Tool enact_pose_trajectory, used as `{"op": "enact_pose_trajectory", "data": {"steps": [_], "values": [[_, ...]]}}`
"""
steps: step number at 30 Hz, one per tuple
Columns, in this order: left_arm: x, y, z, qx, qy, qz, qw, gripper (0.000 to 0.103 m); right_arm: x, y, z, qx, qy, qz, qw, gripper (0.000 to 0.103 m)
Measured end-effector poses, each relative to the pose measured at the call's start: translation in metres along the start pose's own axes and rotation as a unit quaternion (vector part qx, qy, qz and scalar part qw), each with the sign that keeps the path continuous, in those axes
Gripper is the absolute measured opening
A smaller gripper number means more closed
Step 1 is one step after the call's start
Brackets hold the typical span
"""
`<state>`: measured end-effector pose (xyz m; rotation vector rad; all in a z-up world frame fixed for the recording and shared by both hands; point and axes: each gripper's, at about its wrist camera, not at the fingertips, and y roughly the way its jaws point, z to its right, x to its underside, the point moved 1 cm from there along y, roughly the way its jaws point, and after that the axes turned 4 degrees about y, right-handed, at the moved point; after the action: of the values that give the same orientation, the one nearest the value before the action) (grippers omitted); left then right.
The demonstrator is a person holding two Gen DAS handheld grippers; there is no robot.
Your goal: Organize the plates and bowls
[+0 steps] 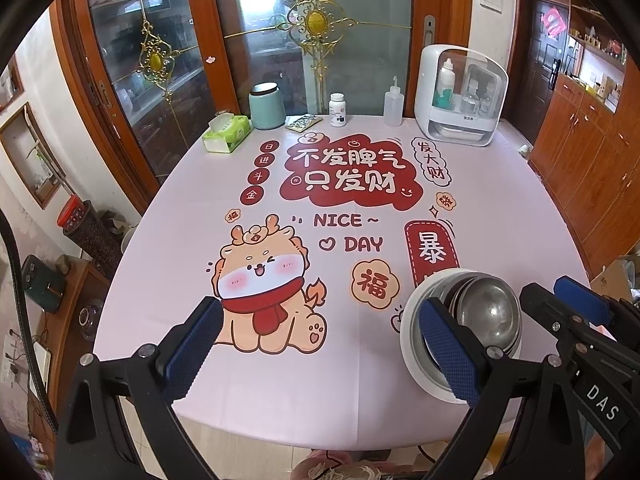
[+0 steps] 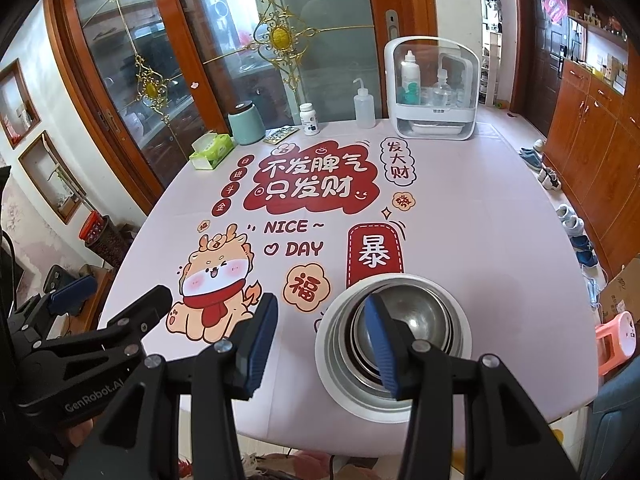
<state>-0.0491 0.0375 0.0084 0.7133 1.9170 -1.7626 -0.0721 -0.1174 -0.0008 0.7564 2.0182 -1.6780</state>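
Note:
A stack of steel bowls (image 1: 486, 312) nested on white plates (image 1: 412, 344) sits near the table's front right edge; it also shows in the right wrist view (image 2: 416, 316). My left gripper (image 1: 320, 352) is open and empty, held over the front of the table, its right finger in front of the stack's left side. My right gripper (image 2: 320, 340) is open and empty, its right finger over the stack's left half. The right gripper (image 1: 568, 304) also shows at the right of the left wrist view, and the left gripper (image 2: 116, 300) at the left of the right wrist view.
The pink printed tablecloth (image 1: 280, 384) covers the table. Along the far edge stand a tissue box (image 1: 226, 134), a green canister (image 1: 267, 106), a pill bottle (image 1: 338, 110), a squeeze bottle (image 1: 393, 106) and a white storage case (image 1: 460, 96). Wooden cabinets (image 2: 592, 132) line the right.

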Motion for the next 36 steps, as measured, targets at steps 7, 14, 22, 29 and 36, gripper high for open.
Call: {"op": "enact_pose_trajectory", "data": {"steps": [7, 14, 22, 29, 36], "values": [[0.000, 0.000, 0.001, -0.001, 0.000, -0.001, 1.0000, 0.098, 0.000, 0.004, -0.001, 0.000, 0.002, -0.003, 1.000, 0.046], [0.001, 0.006, -0.002, 0.002, 0.003, -0.006, 1.0000, 0.098, 0.000, 0.007, -0.003, -0.001, 0.002, -0.006, 1.000, 0.046], [0.000, 0.009, -0.006, 0.004, 0.006, -0.011, 0.9999, 0.098, 0.000, 0.010, -0.005, -0.002, 0.001, -0.008, 1.000, 0.046], [0.000, 0.010, -0.009, 0.004, 0.006, -0.015, 0.9999, 0.098, 0.002, 0.011, -0.008, -0.004, -0.002, -0.009, 1.000, 0.046], [-0.001, 0.010, -0.008, 0.005, 0.006, -0.015, 0.9999, 0.098, 0.002, 0.011, -0.008, -0.004, -0.001, -0.009, 1.000, 0.046]]}}
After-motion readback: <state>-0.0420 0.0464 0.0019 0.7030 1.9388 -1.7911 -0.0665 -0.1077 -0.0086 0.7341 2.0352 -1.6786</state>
